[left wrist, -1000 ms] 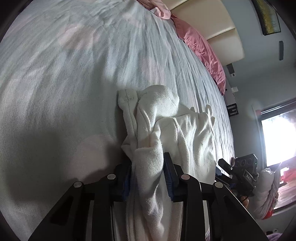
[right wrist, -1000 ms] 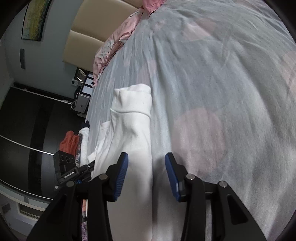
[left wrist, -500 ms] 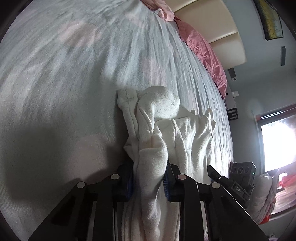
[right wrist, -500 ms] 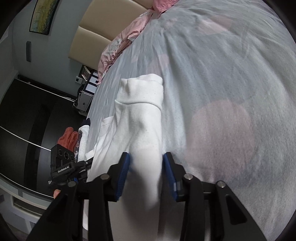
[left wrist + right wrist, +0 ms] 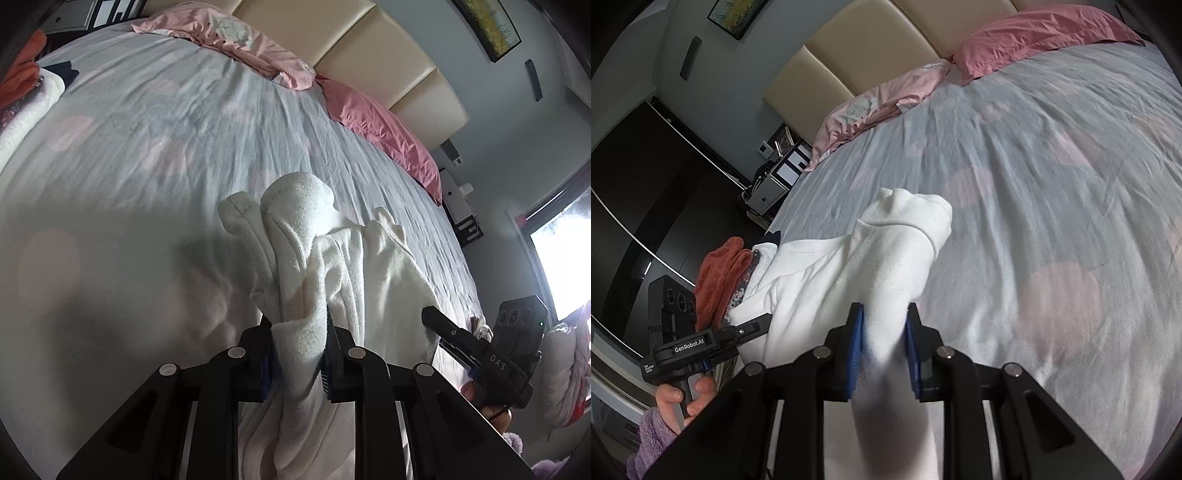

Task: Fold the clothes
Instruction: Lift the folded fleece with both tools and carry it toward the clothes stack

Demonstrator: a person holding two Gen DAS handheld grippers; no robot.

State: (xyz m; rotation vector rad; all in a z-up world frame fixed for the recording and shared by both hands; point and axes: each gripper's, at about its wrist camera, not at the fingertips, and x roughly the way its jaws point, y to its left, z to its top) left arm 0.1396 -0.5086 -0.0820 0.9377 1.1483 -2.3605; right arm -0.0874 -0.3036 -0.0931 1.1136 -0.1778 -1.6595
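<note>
1. Both of my claws have risen with the white garment (image 5: 343, 266) since the earlier frames, so more of the headboard (image 5: 373, 62) and the wall beyond now shows; the right one stood wide apart around the fabric a second ago.
2. My left claw (image 5: 299, 354) has just been closing; its blue pads pinch a thick fleecy fold of the garment, which bulges up between the fingers and hangs down below them.
3. My right claw (image 5: 884, 345) has just been closing too; its pads press on a smooth white sleeve, with the ribbed cuff (image 5: 916, 218) jutting forward beyond the tips.
4. From both grips the garment is lifted at the near end; its far part drapes down onto the pale bedsheet (image 5: 155, 155), near the near edge of the bed.
5. Two pink pillows (image 5: 1034, 40) lie along the headboard, well apart from the garment.
6. In the right wrist view a stack of other clothes, an orange towel (image 5: 718, 273) among them, sits at the left side of the bed; my left hand (image 5: 685, 397), in a purple sleeve, grips the handle of the other claw just below it.
7. A framed picture (image 5: 487, 29) hangs on the wall above the headboard; a bright window (image 5: 561, 266) shows at the right of the left wrist view.
</note>
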